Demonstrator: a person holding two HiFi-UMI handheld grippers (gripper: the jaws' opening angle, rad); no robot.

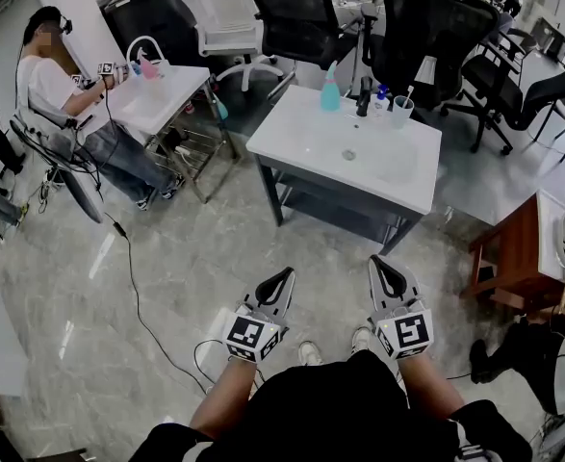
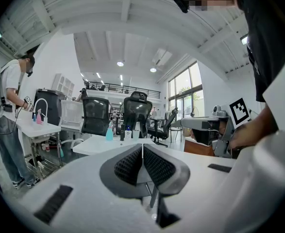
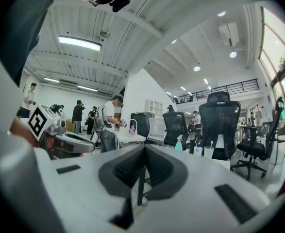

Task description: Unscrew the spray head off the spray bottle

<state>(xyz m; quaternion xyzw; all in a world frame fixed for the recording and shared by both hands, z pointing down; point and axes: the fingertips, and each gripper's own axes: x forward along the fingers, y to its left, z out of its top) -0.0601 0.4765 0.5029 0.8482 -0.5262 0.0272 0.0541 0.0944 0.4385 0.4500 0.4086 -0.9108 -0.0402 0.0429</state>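
1. Grey tiled floor lies between the person and a white table [image 1: 378, 176] in the upper middle of the head view, with office chairs [image 1: 296, 12] behind it.
2. On that table's far edge stands the teal spray bottle [image 1: 331, 89], upright, with its spray head on. A dark bottle [image 1: 364, 95] and a cup [image 1: 401, 112] are just beside it to the right.
3. At bottom centre the left gripper [image 1: 280, 279] and the right gripper [image 1: 382, 264] are held low, well apart from the table. Each has its jaws pressed together with nothing between them.
4. The unscrewing looks not yet begun, so the step in hand is the approach: get close, then spread both pairs of jaws before reaching.
5. One gripper would best clamp the bottle's body low down. The other should take the collar under the head rather than the trigger, which would likely flex.
6. Keeping the bottle upright while twisting should avoid spills, and care is needed not to knock the cup.
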